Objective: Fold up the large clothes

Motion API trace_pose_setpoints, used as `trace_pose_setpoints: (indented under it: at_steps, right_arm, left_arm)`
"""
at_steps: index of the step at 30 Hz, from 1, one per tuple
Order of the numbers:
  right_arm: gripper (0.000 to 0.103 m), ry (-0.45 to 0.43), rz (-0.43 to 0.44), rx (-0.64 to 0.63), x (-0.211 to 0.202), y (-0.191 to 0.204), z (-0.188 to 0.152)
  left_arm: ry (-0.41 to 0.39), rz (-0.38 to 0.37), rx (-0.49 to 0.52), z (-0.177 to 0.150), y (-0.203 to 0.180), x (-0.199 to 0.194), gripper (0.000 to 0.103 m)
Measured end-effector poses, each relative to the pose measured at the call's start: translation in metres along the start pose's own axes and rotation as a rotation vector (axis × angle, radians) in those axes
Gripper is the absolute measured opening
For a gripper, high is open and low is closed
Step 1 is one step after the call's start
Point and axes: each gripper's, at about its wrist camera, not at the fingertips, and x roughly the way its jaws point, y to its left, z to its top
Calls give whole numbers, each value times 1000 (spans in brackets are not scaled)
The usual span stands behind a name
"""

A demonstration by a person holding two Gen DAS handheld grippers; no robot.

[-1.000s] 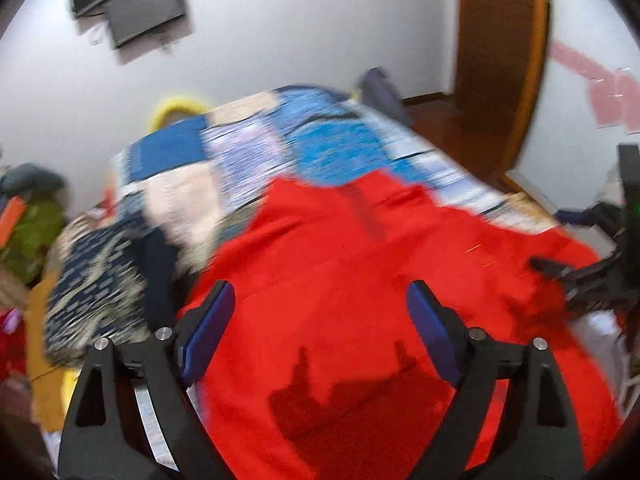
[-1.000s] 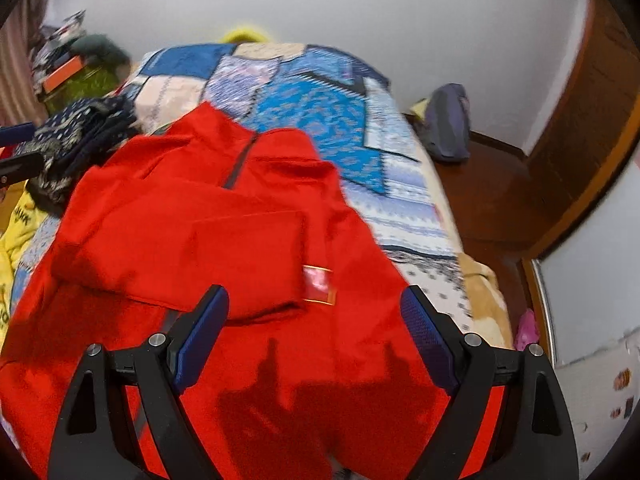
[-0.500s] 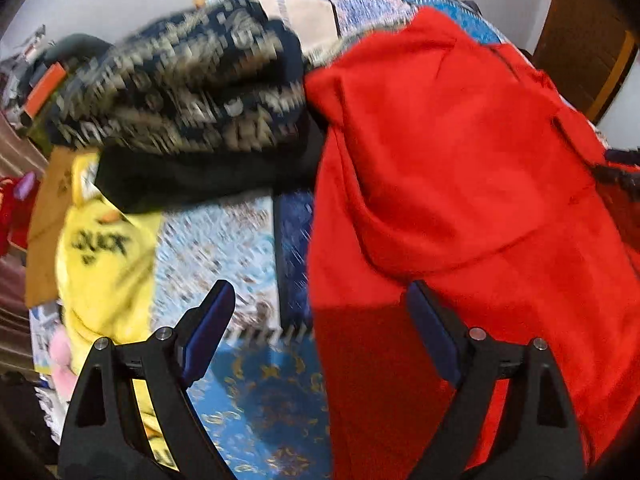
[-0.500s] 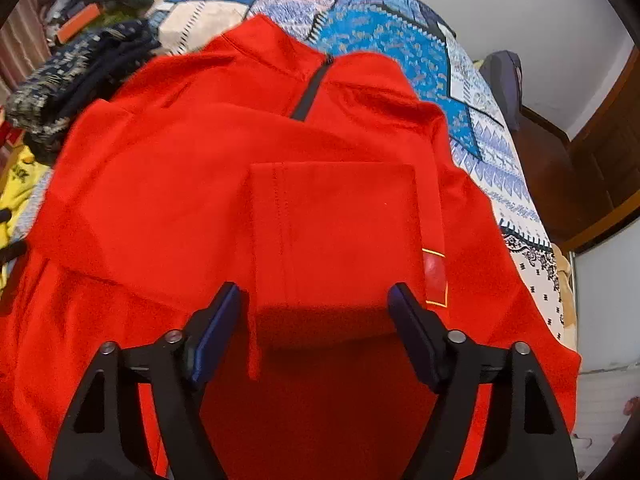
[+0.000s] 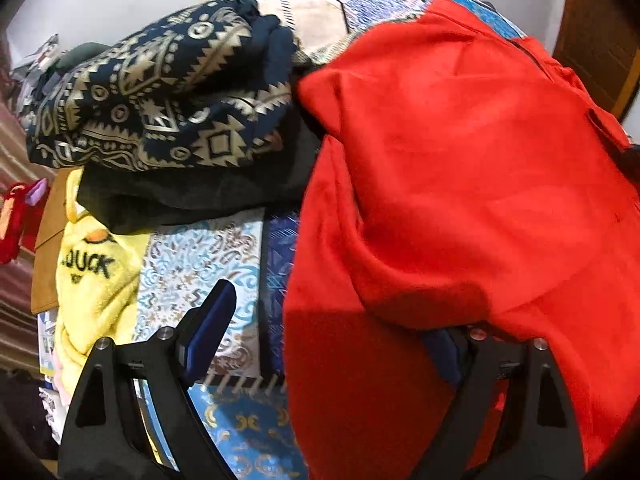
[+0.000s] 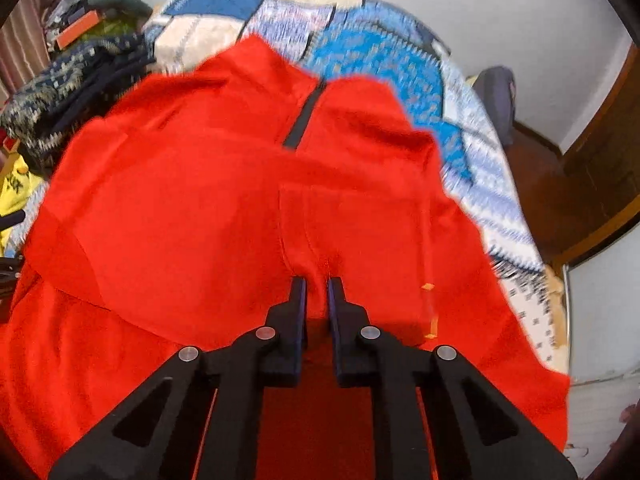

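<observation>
A: Right wrist view is showing the large red fleece pullover with a dark short zipper (image 6: pixel 248 208) lying spread on the bed with a blue patchwork cover (image 6: pixel 384 60). One sleeve is already lying folded across the chest, so I judge the folding is started but far from finished.

B: And the right gripper (image 6: pixel 317 292)?

A: Its jaws are nearly together and are pinching a ridge of the red cloth at the folded sleeve's end. The left gripper (image 5: pixel 328 320) is standing wide; the pullover's side edge is lying between its fingers, but nothing is being pressed.

B: What is left to do?

A: The body is still lying at full length, so I think the sides and the lower part are waiting.

B: What is hard to see?

A: Red cloth is covering the tip of one left finger. The hem is cut off below both views. The folded dark blue cloth with gold pattern (image 5: pixel 160 92) and the yellow fleece item with black letters (image 5: pixel 92 272) are lying beside the pullover; what is under them I cannot tell. The right view is blurring at the bed's far end.
</observation>
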Motion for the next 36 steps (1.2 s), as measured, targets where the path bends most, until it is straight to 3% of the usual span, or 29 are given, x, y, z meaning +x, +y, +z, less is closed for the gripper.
trace_pose_setpoints:
  at_steps: [6,14,17,20,23,25,30,34,36]
  right_arm:
    - [8,-138,-21,79,-54,-31,14]
    - [8,-240,-10,236,-103,-78,11]
    - [7,-223,-1,290,-100,-91,-3]
    - [7,-184,2,335,-88,-100,-20]
    - [7,-120,46,411,-70,-112,-38]
    - [7,-85,53,451,-59,-119,-51]
    - [7,-40,70,496,-43,-129,-68]
    - [7,-54,75,483,-47,-128,-64]
    - [7,-63,81,472,-48,-125,-61]
  left_arm:
    - [-72,20,-70,6,15,-21,88]
    - [-63,39,-119,5,30,-20,88]
    - [-54,54,-154,4,40,-15,88]
    - [-37,123,-212,-2,57,-9,88]
    - [8,69,-304,-9,82,1,88]
    - [23,51,-313,-14,89,1,88]
    - [-35,25,-186,-16,68,-26,88]
    - [-103,35,-36,-11,35,-51,88]
    - [-142,4,17,-4,17,-64,88]
